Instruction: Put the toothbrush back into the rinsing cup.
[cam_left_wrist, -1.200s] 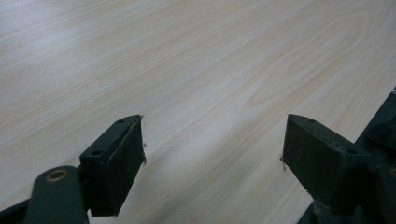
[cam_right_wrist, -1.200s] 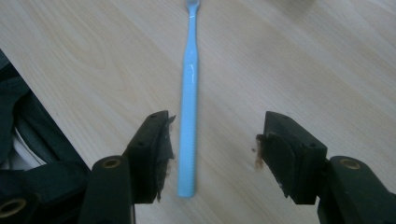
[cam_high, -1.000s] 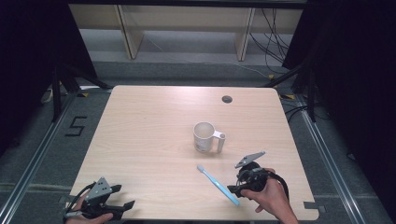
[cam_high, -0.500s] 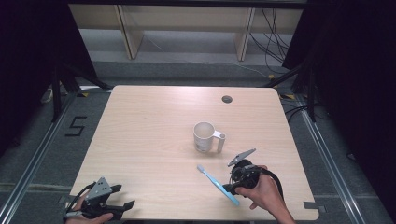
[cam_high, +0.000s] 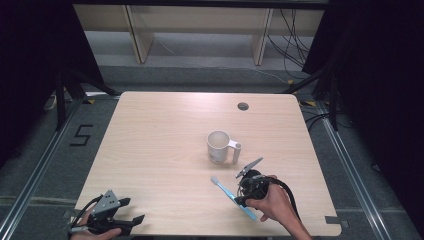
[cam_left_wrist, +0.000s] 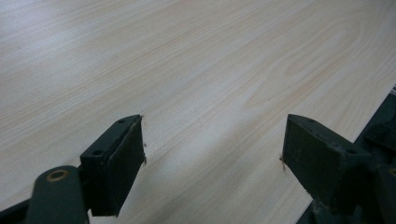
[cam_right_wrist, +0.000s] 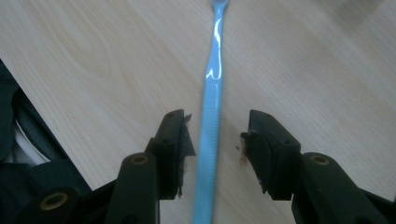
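Left claw (cam_high: 131, 221): rested at the bench's (cam_high: 165, 135) near left corner, jaws wide apart, nothing between them.
Mug (cam_high: 219, 146): stood upright mid-bench, handle to the right.
Toothbrush (cam_high: 232, 198): lay flat on the bench, near the mug.
Right claw (cam_right_wrist: 215, 140): jaws had just been closing, handle straddled between them, pads not yet touching.

Light-blue toothbrush (cam_right_wrist: 211, 107), seemingly off-white mug (cam_high: 218, 146), pale wood-grain table (cam_high: 150, 140).

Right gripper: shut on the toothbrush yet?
Open. The right gripper straddles the toothbrush handle; its jaws have just been closing, but gaps remain either side.
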